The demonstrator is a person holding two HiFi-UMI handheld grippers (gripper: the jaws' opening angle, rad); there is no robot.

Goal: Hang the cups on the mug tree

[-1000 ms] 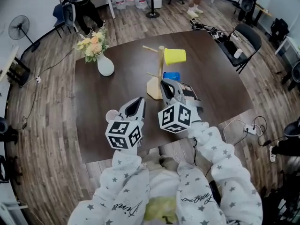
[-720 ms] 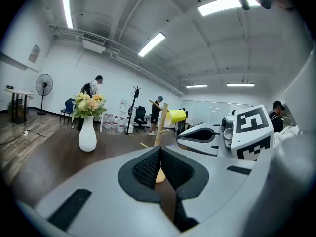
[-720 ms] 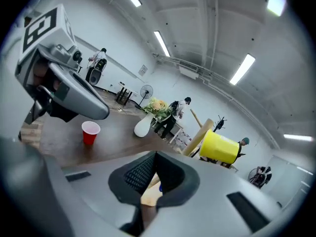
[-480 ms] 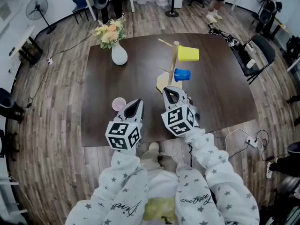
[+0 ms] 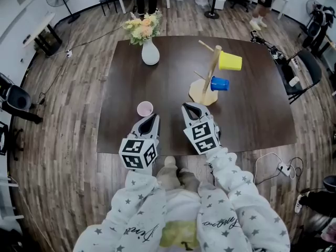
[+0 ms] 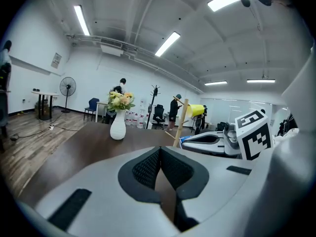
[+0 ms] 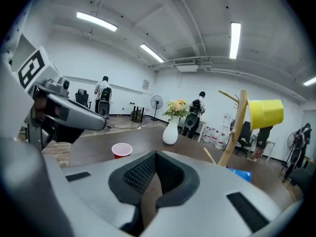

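Both of your grippers have pulled back from the mug tree (image 5: 211,72) and now sit low near your edge of the surface (image 5: 252,114). Your left gripper (image 5: 151,119) has its fingers closed with nothing between them, and your right gripper (image 5: 190,109) is closed and empty too. A yellow cup (image 5: 230,61) and a blue cup (image 5: 220,83) hang on the tree already. One pink cup (image 5: 145,108) stands on the surface with its open side up, just ahead of your left gripper and well apart from the tree. So I think the step now is to fetch this last cup. You will likely need to open the fingers, pinch the cup's thin rim, and carry it to a free peg on the tree's left side. The cups look like smooth, round, light plastic, so a soft squeeze may be best. The tree looks like pale wood, with thin slanted pegs and a flat round foot. The surface is dark and smooth.
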